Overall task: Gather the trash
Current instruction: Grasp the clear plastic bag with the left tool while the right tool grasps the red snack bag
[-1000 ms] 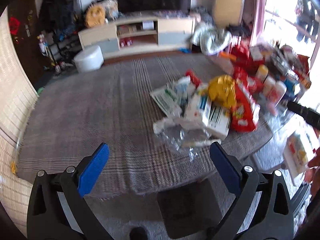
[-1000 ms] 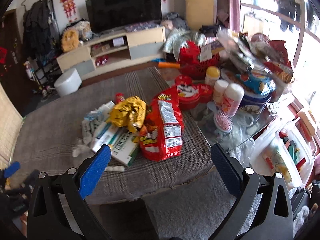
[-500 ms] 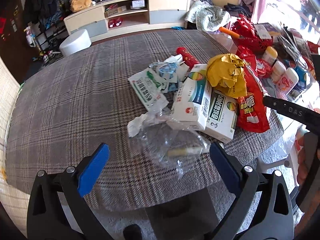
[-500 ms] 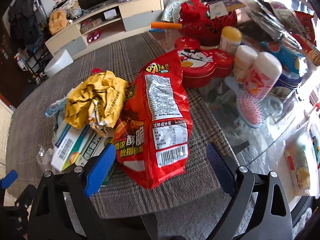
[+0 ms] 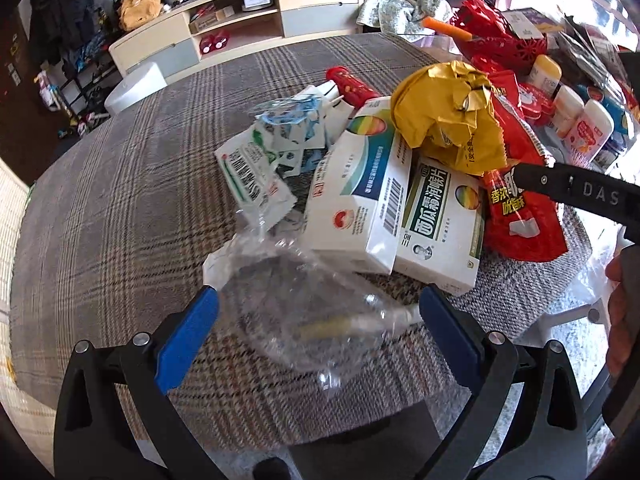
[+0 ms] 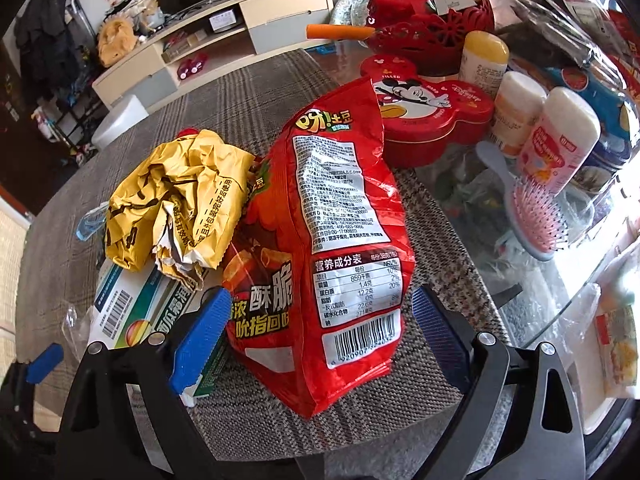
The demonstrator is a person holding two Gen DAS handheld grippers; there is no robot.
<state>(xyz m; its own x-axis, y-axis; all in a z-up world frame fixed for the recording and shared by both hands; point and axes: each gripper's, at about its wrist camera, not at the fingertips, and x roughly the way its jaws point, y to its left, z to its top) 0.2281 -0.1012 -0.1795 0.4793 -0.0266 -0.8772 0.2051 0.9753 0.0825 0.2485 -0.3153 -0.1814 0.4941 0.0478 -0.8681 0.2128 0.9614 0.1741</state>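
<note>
Broadly, a plaid-covered desk [image 5: 120, 200] carries a heap of trash. A red snack bag [image 6: 332, 240] lies between the right gripper [image 6: 320, 332] fingers, which have just narrowed slightly yet stand wide, not pressing it. Beside it sit a crumpled yellow wrapper [image 6: 176, 200] and white medicine boxes [image 5: 360, 200]. A clear plastic wrapper [image 5: 304, 304] lies between the left gripper [image 5: 318, 336] fingers, spread wide.

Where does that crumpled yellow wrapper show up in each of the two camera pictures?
Left wrist view: the yellow wrapper is upper right of centre, on the white boxes.
Right wrist view: it lies left of centre.
Shared landmark: the red snack bag lies right beside it in both.
</note>
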